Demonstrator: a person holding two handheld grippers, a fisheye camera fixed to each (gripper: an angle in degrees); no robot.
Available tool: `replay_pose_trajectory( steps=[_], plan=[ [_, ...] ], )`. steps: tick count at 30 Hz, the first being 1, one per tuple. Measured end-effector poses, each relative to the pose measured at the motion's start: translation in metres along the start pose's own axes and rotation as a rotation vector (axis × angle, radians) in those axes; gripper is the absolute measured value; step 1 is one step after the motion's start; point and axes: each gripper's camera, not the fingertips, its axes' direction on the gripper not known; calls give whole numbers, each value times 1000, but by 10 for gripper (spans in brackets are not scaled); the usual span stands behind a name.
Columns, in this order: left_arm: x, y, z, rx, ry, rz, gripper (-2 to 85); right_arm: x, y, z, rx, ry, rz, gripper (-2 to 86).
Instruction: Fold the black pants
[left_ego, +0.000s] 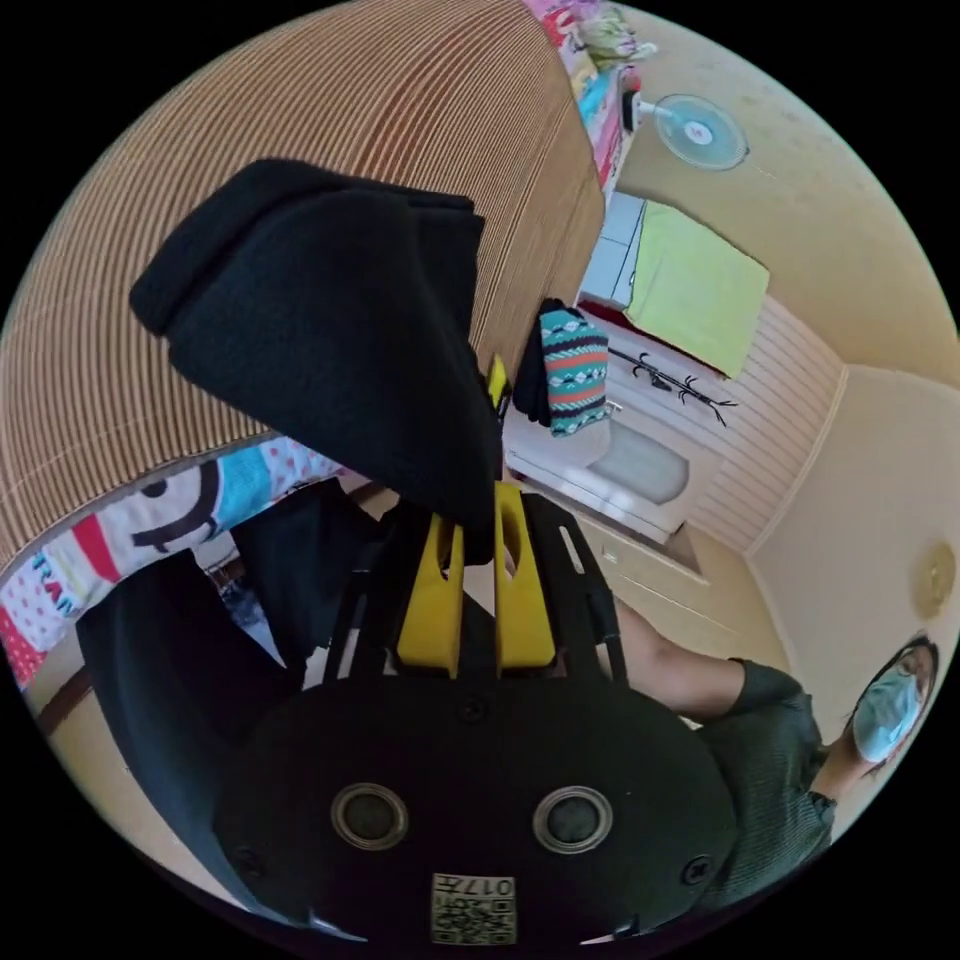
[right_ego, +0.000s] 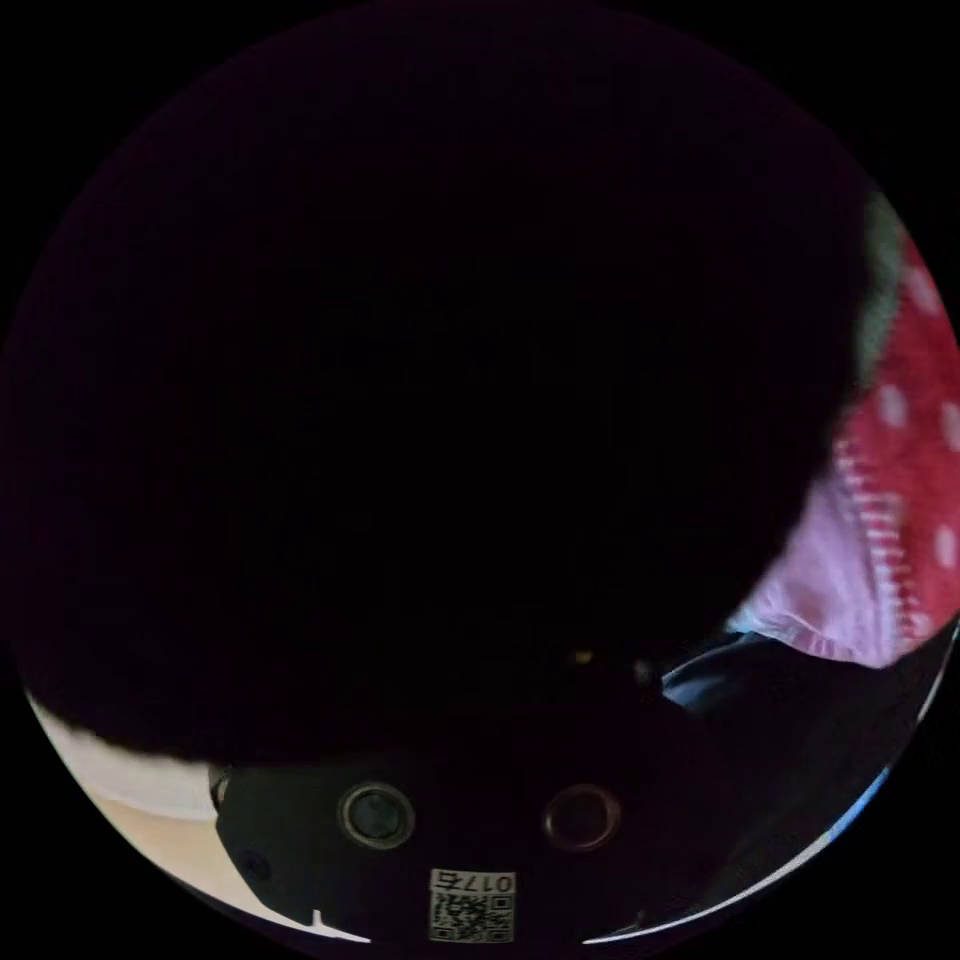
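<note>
Cream walls and a pale ceiling enclose the room in my left gripper view, where a brown, finely ribbed mat covers the bed surface, edged by a cartoon-printed sheet with red, blue and white patches. My left gripper, with its two yellow jaws, is clamped on a fold of the black pants, which hang as a thick folded bundle in front of the mat and hide much of it. Beyond the pants lie a patterned teal, orange and white knit garment, a lime-green cloth draped over a white cabinet, and a pale blue fan mounted on the wall. A person in a dark green top stands at the view's lower right. In my right gripper view, black fabric lies against the lens and blocks my right gripper's jaws, so I cannot tell how they stand; a red, white-dotted cloth beside pink fabric shows at the edge.
</note>
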Motion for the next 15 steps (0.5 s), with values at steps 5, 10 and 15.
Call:
replay_pose_trajectory(
  steps=[5,10,15],
  plan=[
    [26,87,-107,259,17,120,50,-15,-5,126,-268,-66,-127,227],
    [48,235,-245,689,-19,208,50,-37,27,362,-736,-16,-233,207],
    [63,374,-349,1075,-58,272,50,-45,115,587,-1120,-11,-300,196]
  ],
)
